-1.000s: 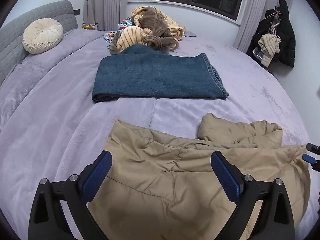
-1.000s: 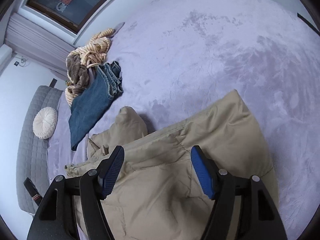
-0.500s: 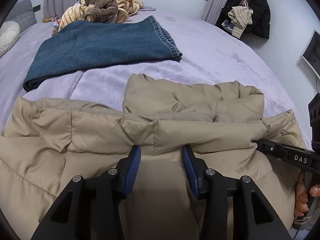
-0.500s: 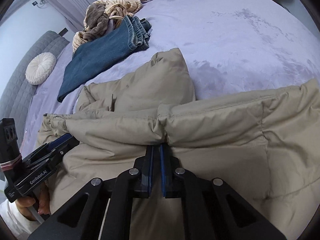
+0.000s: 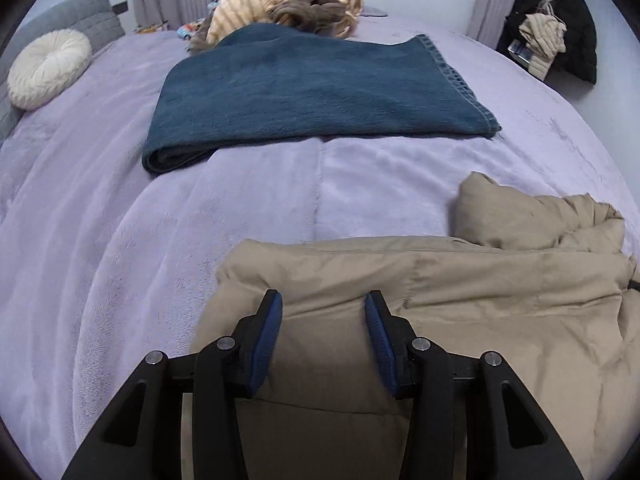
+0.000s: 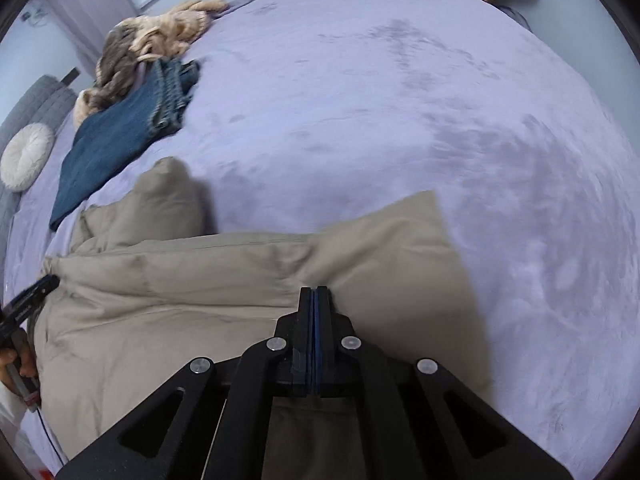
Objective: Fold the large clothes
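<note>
Both grippers lowered, right gripper (image 6: 315,296) clenched on tan jacket (image 6: 224,280), left gripper (image 5: 323,312) gripping its fold, lilac bed (image 5: 120,216)

A round cream cushion (image 5: 48,68) lies against the grey headboard (image 5: 86,14).

Beige jacket's (image 5: 500,300) near part cut off, behind both tools' frames.

Tan jacket (image 5: 460,292), lilac bedspread (image 5: 120,240), dark-blue jeans (image 5: 312,88), cream cushion (image 5: 48,66)
</note>
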Motion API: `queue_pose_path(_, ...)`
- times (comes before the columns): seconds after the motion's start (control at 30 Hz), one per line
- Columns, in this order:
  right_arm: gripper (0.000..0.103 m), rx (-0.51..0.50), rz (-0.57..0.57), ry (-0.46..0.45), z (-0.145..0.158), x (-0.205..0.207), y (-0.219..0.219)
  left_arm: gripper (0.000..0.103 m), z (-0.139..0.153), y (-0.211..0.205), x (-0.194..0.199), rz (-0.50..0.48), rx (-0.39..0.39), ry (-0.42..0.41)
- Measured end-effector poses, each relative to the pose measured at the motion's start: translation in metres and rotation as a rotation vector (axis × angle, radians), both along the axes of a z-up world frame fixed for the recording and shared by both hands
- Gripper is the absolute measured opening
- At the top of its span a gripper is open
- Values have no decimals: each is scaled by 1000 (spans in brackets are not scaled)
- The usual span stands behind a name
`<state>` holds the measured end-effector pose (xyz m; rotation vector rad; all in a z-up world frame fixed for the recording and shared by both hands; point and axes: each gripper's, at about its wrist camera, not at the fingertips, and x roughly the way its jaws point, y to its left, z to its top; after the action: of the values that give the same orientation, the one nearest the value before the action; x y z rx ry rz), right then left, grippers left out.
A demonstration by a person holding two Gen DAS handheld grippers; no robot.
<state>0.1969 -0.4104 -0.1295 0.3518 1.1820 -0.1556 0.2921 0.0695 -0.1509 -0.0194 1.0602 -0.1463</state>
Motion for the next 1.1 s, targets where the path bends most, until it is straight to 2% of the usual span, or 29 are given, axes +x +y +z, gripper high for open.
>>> queue_pose_path(0.1, 0, 61, -60, 14, -19, 4, -17, 47, -16, 3, 12, 32, -33, 18)
queue_pose_path(0.2, 0, 34, -67, 22, -33, 16, -16, 47, -25, -8, 21, 32, -10, 11)
queue_pose_path(0.3, 0, 18, -64, 28, -34, 21, -14, 47, -25, -10, 23, 44, -5, 10)
queue_pose_path(0.4, 0, 22, -83, 33, -22, 16, -15, 48, -13, -7, 15, 69, 14, 15)
queue_pose_path(0.53, 5, 16, -84, 19, 4, 1, -8, 48, 9, 0, -2, 93, 26, 21)
queue_pose_path(0.63, 9, 22, -85, -5, 20, -19, -1, 75, 26, 2, -21, 100, 45, 10)
queue_pose_path(0.7, 11, 37, -97, -19, 30, -34, 2, 75, 35, 3, -34, 100, 45, 5)
queue_pose_path(1.03, 15, 119, -126, -33, 55, -99, 35, 75, 39, -4, -99, 109, 34, 110)
queue_pose_path(1.1, 21, 135, -125, -26, 57, -113, 43, 75, 40, -7, -114, 99, 20, 133)
